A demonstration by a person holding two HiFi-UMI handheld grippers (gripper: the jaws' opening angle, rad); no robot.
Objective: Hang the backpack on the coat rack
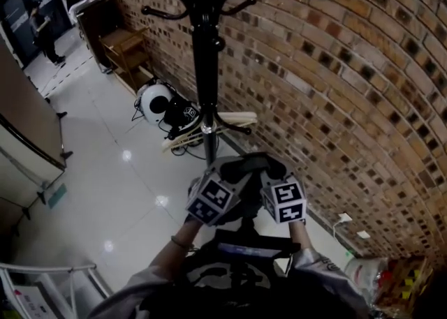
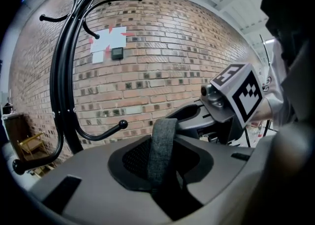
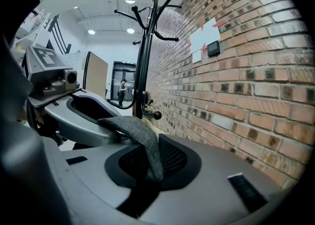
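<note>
i'm holding both grippers out in front of my chest, side by side and nearly touching, each tipping a little below level. the left gripper (image 1: 225, 171) is clamping its jaws on the grey backpack strap (image 2: 162, 145), which is standing up out of the slot between them. the right gripper (image 1: 274, 169) is pinching the same strap, its jaws set closer together. the marker cubes (image 1: 209, 199) are facing up toward my head. my forearms (image 1: 183, 244) are angling inward, grey sleeves bunching at the elbows, wrists bare.
</note>
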